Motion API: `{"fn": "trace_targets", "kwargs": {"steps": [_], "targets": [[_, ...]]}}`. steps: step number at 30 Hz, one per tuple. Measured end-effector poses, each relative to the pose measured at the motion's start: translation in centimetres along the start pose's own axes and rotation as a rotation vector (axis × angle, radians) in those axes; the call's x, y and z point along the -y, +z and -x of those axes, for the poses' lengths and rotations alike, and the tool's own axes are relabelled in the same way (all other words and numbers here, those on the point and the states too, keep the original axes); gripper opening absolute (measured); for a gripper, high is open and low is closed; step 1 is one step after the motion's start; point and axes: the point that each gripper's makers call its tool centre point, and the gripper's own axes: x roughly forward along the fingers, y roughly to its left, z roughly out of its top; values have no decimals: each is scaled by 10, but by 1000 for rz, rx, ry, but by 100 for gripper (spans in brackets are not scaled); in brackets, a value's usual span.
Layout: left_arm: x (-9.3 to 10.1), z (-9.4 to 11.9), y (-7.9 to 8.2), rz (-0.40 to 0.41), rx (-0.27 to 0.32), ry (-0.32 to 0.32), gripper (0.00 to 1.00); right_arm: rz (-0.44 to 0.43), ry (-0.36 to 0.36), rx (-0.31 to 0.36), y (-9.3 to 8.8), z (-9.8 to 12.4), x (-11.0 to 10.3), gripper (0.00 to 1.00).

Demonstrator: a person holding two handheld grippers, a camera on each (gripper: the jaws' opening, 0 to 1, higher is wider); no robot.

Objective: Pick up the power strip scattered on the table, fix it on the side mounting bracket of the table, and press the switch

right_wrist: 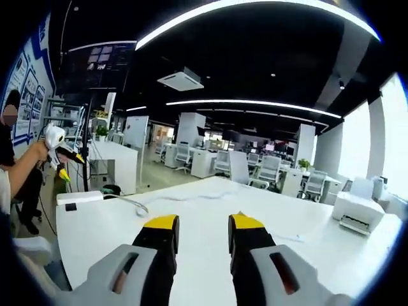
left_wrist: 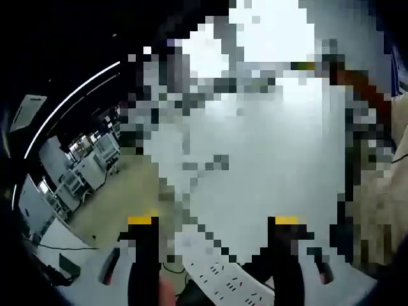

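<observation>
In the left gripper view, the left gripper (left_wrist: 217, 223) has two black jaws with yellow tips. They stand far apart, so it is open and holds nothing. Low down between the two jaws lies the power strip (left_wrist: 223, 285). It is white and long, with small dark socket holes in rows. Its long side runs slanted, from the upper left down to the lower right of that view, and one end goes out of the picture at the bottom. It is hard to tell if the jaws touch it. Much of that view is blurred by blocks, so what the strip rests on cannot be told.

In the right gripper view, the right gripper (right_wrist: 203, 223) also has black jaws with yellow tips. There is a gap between them and nothing in it, so it is open too. It hangs over a big white table (right_wrist: 306, 255). Near the table's far left corner sits a small white box (right_wrist: 79, 197), and a thin white cable (right_wrist: 131, 204) curls just beside it. By the far right edge sits a white printer (right_wrist: 358, 211). At the left side a person's hand (right_wrist: 39, 150) holds a white tool (right_wrist: 56, 139).
</observation>
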Motion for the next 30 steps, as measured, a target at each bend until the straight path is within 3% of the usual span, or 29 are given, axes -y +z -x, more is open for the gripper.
{"fn": "trace_targets", "kwargs": {"steps": [4,8,10,13,16,21,30], "targets": [[12,-10,12,-11,69,20,75,-2,-3,-12,-9,6,2,33],[20,-14,33,6,179,47,77,-8,-14,7,-13,14,4,37],[24,-11,46,33,252,47,77,-18,-19,22,-12,18,6,38],[26,-7,54,38,288,66,81,-26,-25,36,-11,22,8,40],[27,-1,67,63,359,96,81,-40,-34,52,-11,29,9,42],[32,3,73,36,377,168,80,-49,-42,77,-14,40,6,44],[52,2,82,102,437,167,80,-49,-61,84,-26,56,7,45]]}}
